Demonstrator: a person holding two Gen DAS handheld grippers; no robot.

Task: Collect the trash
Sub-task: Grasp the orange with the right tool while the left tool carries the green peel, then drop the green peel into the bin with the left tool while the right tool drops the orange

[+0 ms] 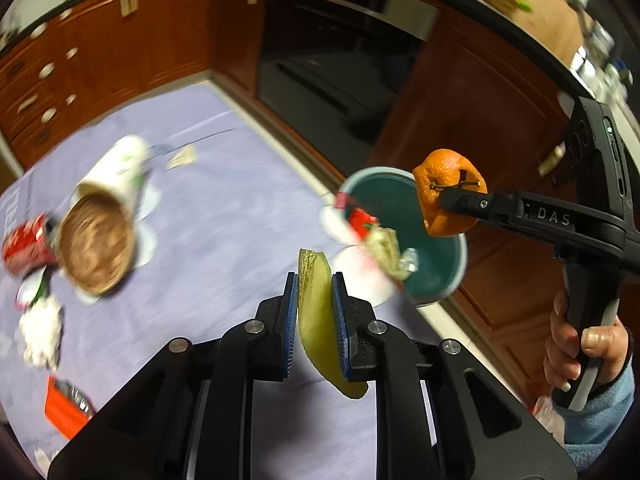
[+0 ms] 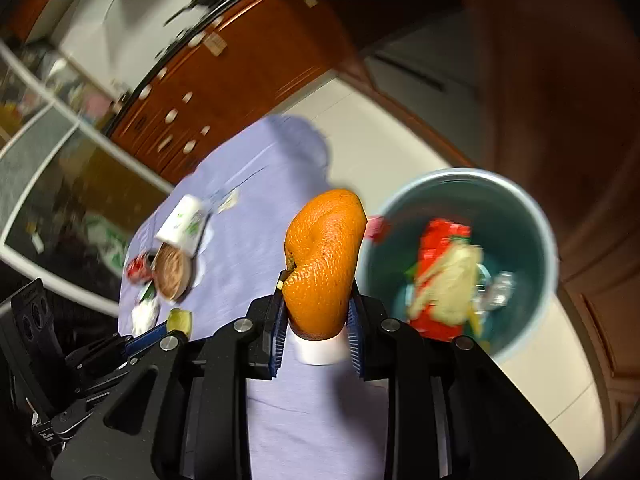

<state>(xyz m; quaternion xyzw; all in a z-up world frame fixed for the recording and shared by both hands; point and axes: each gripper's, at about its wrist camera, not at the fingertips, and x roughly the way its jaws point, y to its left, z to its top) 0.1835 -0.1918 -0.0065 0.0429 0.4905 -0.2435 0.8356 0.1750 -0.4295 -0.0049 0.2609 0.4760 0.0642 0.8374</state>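
My left tool (image 1: 315, 296) is clamped on a green melon rind (image 1: 316, 312), and my right tool (image 2: 318, 312) grips an orange peel (image 2: 324, 260). Both hang above the purple mat (image 1: 224, 208), near the teal bin (image 2: 532, 216) holding wrappers.

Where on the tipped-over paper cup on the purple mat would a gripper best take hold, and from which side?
Probably across the white wall of the paper cup, coming down from above. It lies on its side on the purple mat, brown open mouth toward the left wrist camera, a red can close beside the rim, so the narrower closed end looks freer. Blur hides detail.
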